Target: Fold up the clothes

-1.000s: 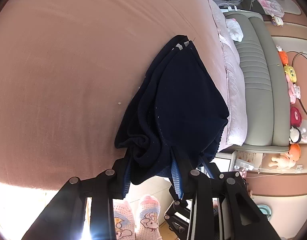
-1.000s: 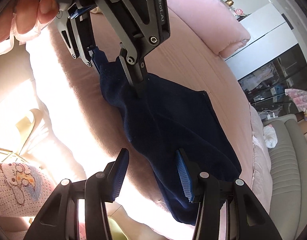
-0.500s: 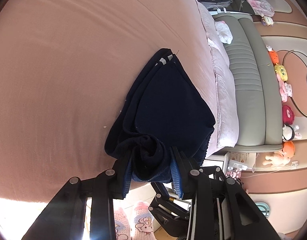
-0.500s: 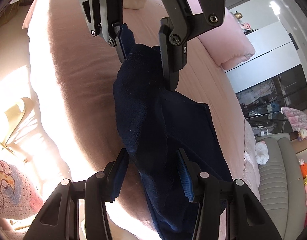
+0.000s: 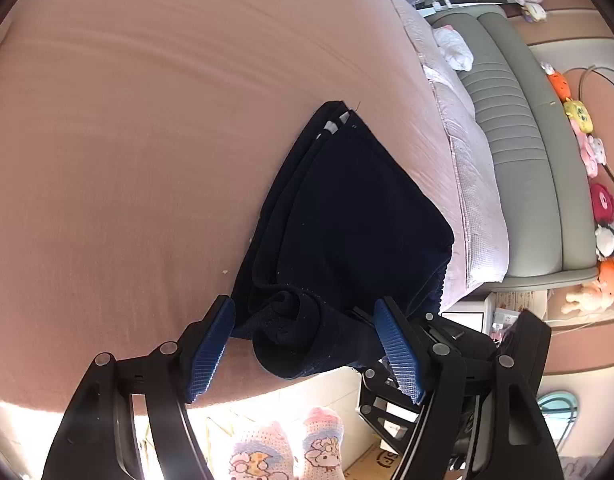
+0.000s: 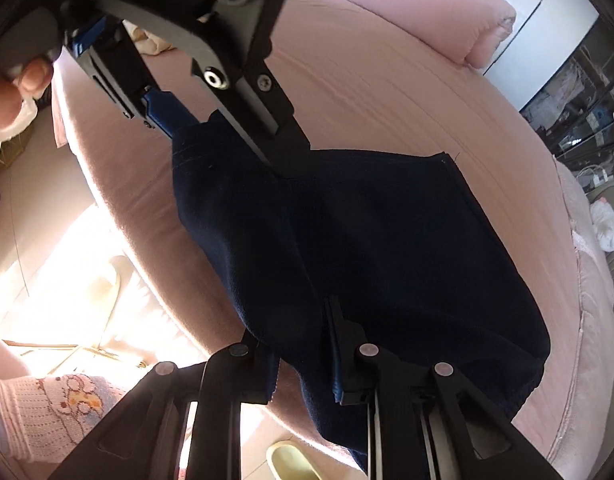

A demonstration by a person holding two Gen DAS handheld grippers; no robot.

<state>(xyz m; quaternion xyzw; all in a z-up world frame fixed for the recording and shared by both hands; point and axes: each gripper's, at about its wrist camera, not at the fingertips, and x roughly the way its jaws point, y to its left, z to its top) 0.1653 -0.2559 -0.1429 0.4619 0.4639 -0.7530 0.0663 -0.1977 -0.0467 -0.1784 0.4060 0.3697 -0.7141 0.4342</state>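
While the dark blue cloth (image 5: 359, 216) lies on the pink bed (image 5: 147, 160) already folded over in layers, the job looks partly done, and its near end is bunched up. The left gripper (image 5: 307, 344) is opening wide, and the bunched end sits loose between its fingers. The right gripper (image 6: 303, 356) is closing narrow, with the cloth's near edge between its fingers. I think one more tidy fold is left. I count one cloth, two grippers and two socked feet (image 5: 287, 448).
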